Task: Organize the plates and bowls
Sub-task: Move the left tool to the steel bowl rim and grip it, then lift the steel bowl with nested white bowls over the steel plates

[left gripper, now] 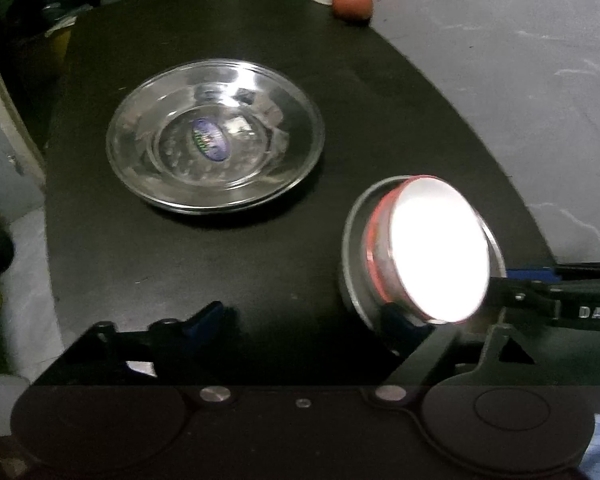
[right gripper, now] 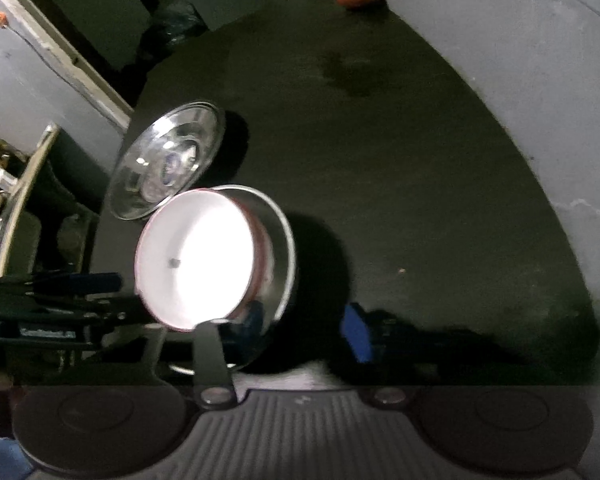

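Steel plates (left gripper: 216, 136) stacked, white bowl (left gripper: 440, 248) – perhaps red-rimmed – tilted

- A shiny round steel plate (left gripper: 215, 136) lies flat on the black worktop (left gripper: 180, 260).
- Right of it, a tilted red-rimmed white bowl (left gripper: 436, 248) sits inside a grey-rimmed steel bowl (left gripper: 350, 240).
- A red ball (left gripper: 352, 2) rests at the far edge.

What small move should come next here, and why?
Probably close the right hand-held gripper the rest of the way. Its jaws straddle the near edge of the white bowl and the steel dish under it, which sit tilted, yet one blue pad looks clear of the metal. A firm pinch would have to come before any lifting.
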`<state>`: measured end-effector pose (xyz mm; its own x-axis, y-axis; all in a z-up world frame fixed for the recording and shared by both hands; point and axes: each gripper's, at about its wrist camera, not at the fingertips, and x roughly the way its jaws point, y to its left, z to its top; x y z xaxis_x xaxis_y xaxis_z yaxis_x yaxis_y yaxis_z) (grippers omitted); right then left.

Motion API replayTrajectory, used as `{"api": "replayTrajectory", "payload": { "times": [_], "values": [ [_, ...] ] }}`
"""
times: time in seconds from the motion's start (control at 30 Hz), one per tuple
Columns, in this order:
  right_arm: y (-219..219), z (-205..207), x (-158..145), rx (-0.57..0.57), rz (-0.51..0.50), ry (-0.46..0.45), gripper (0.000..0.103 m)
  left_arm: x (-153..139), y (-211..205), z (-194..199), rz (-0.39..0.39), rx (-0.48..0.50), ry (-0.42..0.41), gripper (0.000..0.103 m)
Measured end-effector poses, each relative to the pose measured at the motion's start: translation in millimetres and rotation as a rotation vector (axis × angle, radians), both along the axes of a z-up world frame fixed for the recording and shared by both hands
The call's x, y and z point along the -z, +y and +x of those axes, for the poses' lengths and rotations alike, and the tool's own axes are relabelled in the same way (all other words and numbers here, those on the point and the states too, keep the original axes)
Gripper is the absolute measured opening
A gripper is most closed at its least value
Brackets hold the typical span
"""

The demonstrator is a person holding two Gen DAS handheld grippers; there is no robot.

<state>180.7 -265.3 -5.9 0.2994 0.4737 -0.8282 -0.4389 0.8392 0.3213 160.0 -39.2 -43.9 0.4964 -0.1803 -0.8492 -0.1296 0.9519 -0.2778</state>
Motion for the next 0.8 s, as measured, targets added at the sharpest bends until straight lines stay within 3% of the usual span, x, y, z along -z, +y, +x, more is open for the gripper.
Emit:
{"api": "replayTrajectory", "payload": {
  "times": [0.13,0.17,0.33,0.8],
  "values": [
    [4,-2,-3,-0.031,0.027,-0.004,0.024,-2,-2,-2,-0.071,0.035,-0.033,0.048],
    [5,-3,-3,-0.036,0.033,-0.005,0.022,-2,-2,-2,-0.089,0.041,-0.039,0.045],
    [2,-3,-2,-0.019,0.052,0.002,0.021,-2,-2,-5,-0.147,0.067,-0.065,0.024],
    [-4,-4,4,0.039,0.103,0.032,0.021,-2,-3,-4,-0.127,0.075,-0.081,0.022]
  ]
}}
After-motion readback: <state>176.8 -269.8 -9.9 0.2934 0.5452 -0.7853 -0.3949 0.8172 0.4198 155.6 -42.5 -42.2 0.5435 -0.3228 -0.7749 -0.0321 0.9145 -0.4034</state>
